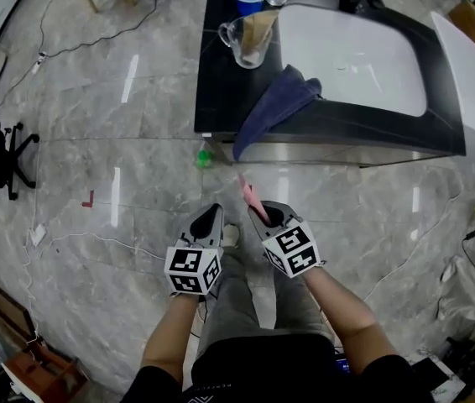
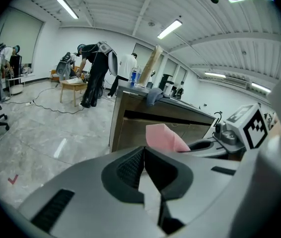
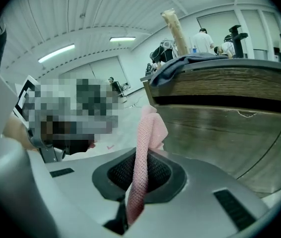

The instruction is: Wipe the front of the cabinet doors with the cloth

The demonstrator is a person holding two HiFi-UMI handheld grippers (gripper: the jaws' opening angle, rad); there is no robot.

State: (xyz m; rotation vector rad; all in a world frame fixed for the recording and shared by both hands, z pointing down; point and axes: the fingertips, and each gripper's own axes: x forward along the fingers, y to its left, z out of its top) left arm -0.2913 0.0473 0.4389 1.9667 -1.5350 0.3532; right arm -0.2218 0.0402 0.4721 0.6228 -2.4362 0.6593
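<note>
The right gripper (image 3: 141,157) clamps a pink woven cloth (image 3: 149,127) before brown wooden cabinet doors (image 3: 225,130).
The left gripper (image 2: 143,150) has its jaws pressed together, holding nothing.

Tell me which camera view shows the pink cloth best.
The right gripper view: the pink cloth stands centre, pinched between the right hand-held gripper's jaws, weave visible. The head view shows a small strip; the left gripper view a folded corner.

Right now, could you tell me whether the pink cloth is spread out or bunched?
Bunched: the pink cloth is a narrow strip clamped in the right hand-held gripper.
</note>
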